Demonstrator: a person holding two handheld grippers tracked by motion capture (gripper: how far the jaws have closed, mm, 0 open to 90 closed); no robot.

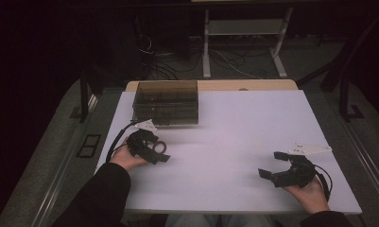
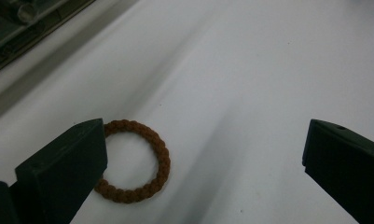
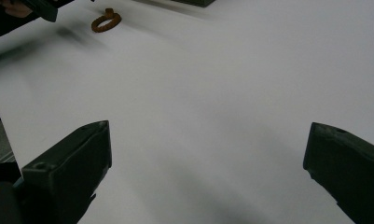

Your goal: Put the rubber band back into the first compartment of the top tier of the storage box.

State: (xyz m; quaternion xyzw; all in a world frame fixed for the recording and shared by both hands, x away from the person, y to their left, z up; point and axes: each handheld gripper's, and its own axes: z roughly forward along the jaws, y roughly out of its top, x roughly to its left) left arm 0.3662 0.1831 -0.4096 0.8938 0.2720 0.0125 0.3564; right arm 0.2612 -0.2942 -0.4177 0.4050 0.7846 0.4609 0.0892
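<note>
RISK: the brown braided ring, lying flat near the table's left edge in front of the smoked box, could be pushed aside or pinned, as it sits beside one jaw rather than between | POSE: left gripper held low over it, jaws apart | right gripper rested near the right front corner, jaws apart, nothing held

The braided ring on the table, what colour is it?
Reddish brown; the braided ring shows best in the left gripper view.

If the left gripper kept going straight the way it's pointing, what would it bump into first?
Probably the brown ring lying on the white table. The left gripper has its jaws wide open, and the ring sits just ahead by one jaw, though exact depth is unclear.
</note>
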